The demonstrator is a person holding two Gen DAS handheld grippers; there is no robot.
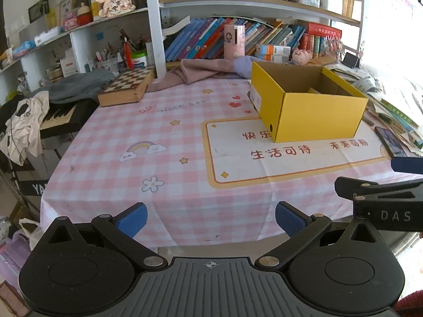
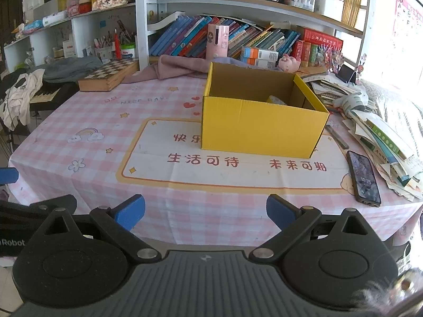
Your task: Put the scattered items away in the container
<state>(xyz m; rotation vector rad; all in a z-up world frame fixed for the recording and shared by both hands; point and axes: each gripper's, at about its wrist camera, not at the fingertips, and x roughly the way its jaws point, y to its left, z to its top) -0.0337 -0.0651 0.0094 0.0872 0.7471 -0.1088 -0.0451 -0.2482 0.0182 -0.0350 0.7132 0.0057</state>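
At the far left, a keyboard point(image 1: 56, 116) draped with clothes point(image 1: 23, 129) sits just off the table's left edge. A chessboard box point(image 2: 107, 75) lies at the back left corner of the table point(image 2: 79, 121), touching a pink cloth point(image 2: 177, 67) along the back edge. The left gripper point(image 1: 211, 218) hangs before the near edge, fingers spread wide and empty. From there the checked tablecloth runs bare across the left half and the whole front strip. The right gripper point(image 2: 205, 211) also waits at the near edge, fingers released, nothing between them. The yellow box point(image 2: 261, 124), open-topped, stands right of centre toward the back; something pale point(image 2: 276, 100) shows inside it, too hidden to identify. Right of the box, a phone point(image 2: 363, 178) lies flat near the front right edge, just beside a pile of books and papers point(image 2: 380, 129) crowding the right edge.
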